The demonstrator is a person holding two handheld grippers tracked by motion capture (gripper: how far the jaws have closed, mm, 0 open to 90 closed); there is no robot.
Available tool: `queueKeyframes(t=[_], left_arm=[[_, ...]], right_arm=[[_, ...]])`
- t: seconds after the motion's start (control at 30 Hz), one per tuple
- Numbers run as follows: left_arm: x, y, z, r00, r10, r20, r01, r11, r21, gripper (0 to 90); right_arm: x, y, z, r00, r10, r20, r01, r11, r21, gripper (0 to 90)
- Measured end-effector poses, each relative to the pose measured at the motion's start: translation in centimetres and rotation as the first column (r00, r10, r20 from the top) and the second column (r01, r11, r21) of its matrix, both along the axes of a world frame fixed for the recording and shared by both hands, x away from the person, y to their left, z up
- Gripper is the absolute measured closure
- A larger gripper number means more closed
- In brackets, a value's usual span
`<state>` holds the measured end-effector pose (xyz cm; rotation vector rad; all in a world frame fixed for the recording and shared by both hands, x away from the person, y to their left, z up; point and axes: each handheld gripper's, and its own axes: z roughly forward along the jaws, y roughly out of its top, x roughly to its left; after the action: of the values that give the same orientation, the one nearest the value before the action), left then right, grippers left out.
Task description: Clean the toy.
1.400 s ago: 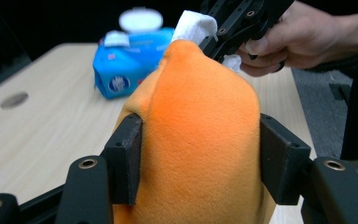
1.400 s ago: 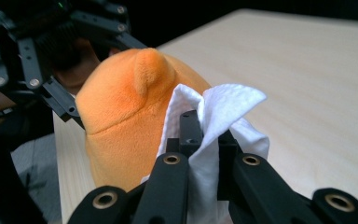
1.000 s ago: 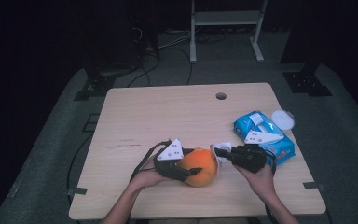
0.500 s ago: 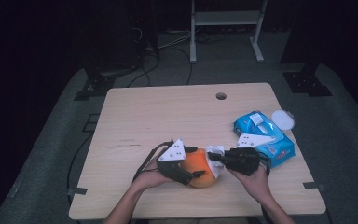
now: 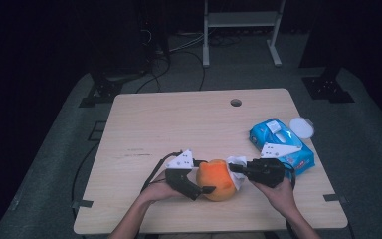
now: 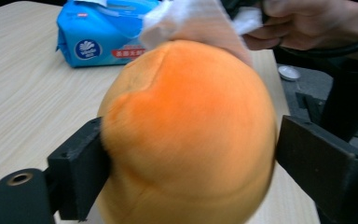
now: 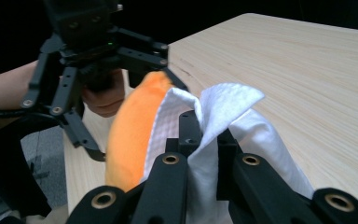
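Orange fruit [image 5: 217,179] sits near the front edge of the wooden table [image 5: 179,124], right between the two grippers. Seen from above, the left gripper [image 5: 205,189] comes in from the left side, and its black jaws reach around the fruit. In the left gripper view, the big round fruit [image 6: 186,135] sits between the two jaws. The jaws have just been opening, and now they stand wide. One jaw is right at the skin on the left, and the other jaw is just beside the fruit on the right with a thin gap, so they do not squeeze it. The right gripper [image 5: 235,168] comes in from the right side. Its jaws are pinched tight on a white wipe [image 7: 214,135]. In the right gripper view, the wipe is folded up between the jaws and lies against the side of the fruit [image 7: 133,126]. From above, the wipe [image 5: 238,169] touches the fruit's right side. A blue pack of wipes [image 5: 281,144] lies on the table behind the right hand, and a small white lid [image 5: 301,127] lies just beside the pack.
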<state>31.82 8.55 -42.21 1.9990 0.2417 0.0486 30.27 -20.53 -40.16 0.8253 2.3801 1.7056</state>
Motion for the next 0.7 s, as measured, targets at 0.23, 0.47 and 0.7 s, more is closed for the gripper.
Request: queueKeyframes(t=[0.23,0.47,0.7], left_arm=[[0.2,-0.5,-1.0,0.9993,0.036,-0.012,-0.036,0.9994,0.006,7.7],[-0.3,-1.1,-1.3,0.9982,0.060,0.003,-0.060,0.9982,-0.005,24.1],[-1.4,-2.2,-1.3,0.9960,0.082,0.033,-0.083,0.9965,0.011,27.3]], right_arm=[[0.2,-0.4,-0.2,1.0000,-0.008,-0.004,0.008,1.000,0.004,85.7],[-0.6,0.6,0.4,0.9979,0.033,0.055,-0.032,0.999,-0.011,85.8],[-1.6,3.3,1.0,0.9887,0.104,0.108,-0.100,0.994,-0.038,85.8]])
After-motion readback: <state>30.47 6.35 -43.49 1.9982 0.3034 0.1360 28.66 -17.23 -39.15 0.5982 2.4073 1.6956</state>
